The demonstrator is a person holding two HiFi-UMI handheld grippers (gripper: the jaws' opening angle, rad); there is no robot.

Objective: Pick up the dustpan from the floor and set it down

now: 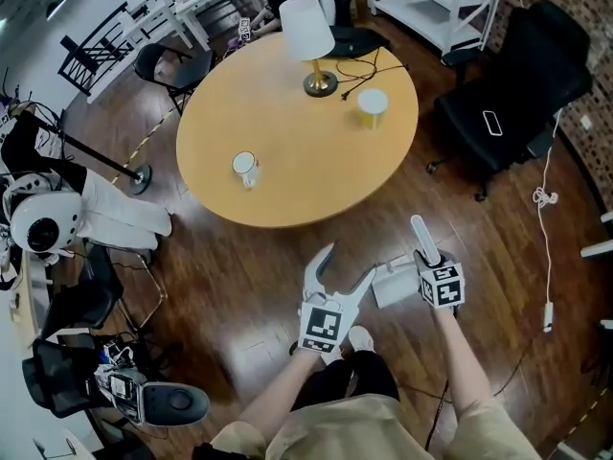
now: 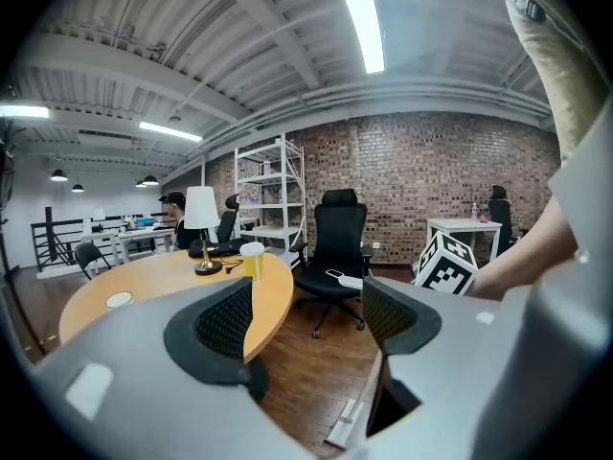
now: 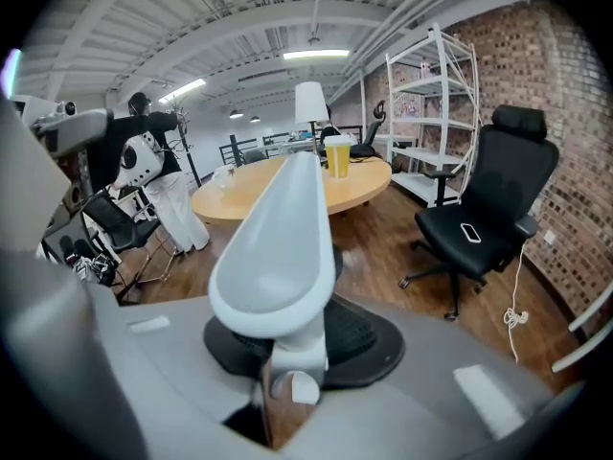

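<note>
- Dustpan (image 1: 395,284) hangs just above the wooden floor (image 1: 239,286) by the person's feet; the right gripper (image 1: 428,257) is clamped on its handle (image 3: 278,257).
- Left gripper (image 1: 345,264) beside it gapes wide, holding nothing.
- Setting down seems the step in hand; the pan should meet the floor flat before the jaws release.
- Beyond, a round table (image 1: 297,132) carries a mug (image 1: 245,168) near its front edge and a lamp (image 1: 308,32) at its far edge.

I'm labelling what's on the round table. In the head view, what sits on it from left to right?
White mug → table lamp → yellow cup.
</note>
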